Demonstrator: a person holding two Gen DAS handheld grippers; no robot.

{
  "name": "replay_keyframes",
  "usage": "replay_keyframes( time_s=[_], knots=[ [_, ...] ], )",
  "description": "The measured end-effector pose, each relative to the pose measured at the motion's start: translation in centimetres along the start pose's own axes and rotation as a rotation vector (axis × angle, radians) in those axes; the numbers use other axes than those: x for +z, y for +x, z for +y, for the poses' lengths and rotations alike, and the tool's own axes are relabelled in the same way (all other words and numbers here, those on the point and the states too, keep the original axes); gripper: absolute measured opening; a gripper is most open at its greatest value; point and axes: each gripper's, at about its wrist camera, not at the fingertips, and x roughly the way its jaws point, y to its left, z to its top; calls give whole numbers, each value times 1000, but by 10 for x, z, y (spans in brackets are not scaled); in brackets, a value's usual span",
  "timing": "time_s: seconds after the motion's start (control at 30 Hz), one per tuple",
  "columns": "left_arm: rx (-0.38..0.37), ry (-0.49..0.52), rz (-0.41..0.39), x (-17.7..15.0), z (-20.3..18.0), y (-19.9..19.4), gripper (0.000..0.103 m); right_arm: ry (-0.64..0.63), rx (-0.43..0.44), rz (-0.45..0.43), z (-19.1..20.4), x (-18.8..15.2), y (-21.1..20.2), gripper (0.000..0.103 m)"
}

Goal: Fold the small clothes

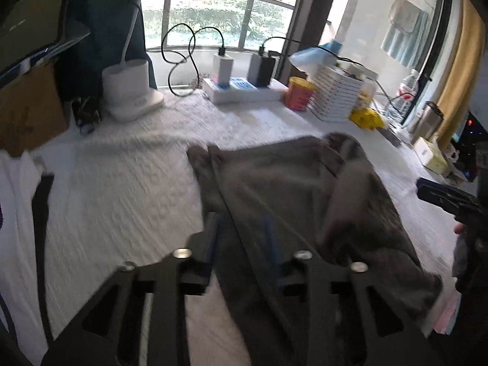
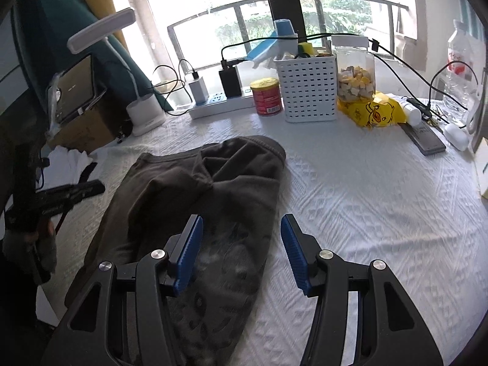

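A small dark grey garment lies rumpled on the white textured table cover; it also shows in the right wrist view. My left gripper is open, its blue-padded fingers straddling the garment's near left edge, with cloth between them. My right gripper is open just above the garment's near right edge, holding nothing. The right gripper shows at the right edge of the left wrist view, and the left gripper at the left edge of the right wrist view.
White clothes lie at the left. Along the back stand a white lamp base, a power strip with chargers, a red can, a white basket, a snack jar, a yellow bag and a water bottle.
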Motion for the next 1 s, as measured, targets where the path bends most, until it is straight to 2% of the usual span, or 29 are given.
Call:
replay_keyframes(
  time_s=[0.27,0.73,0.9,0.97,1.0],
  knots=[
    [-68,-11,27,-43,-20,-26,32,-13,1,-3,16,-25,-19,56],
    [-129,4,134,-101,-48,-29,32,1,-12,-8,22,-67,-44,56],
    [-132,-18,121,-106,-49,-32,36,8,-14,-7,20,-77,-48,56],
    [-146,-14,108,-109,-51,-33,36,10,-16,-8,20,-80,-49,56],
    [-163,-11,94,-111,-52,-33,33,12,-17,-9,20,-80,-50,56]
  ],
)
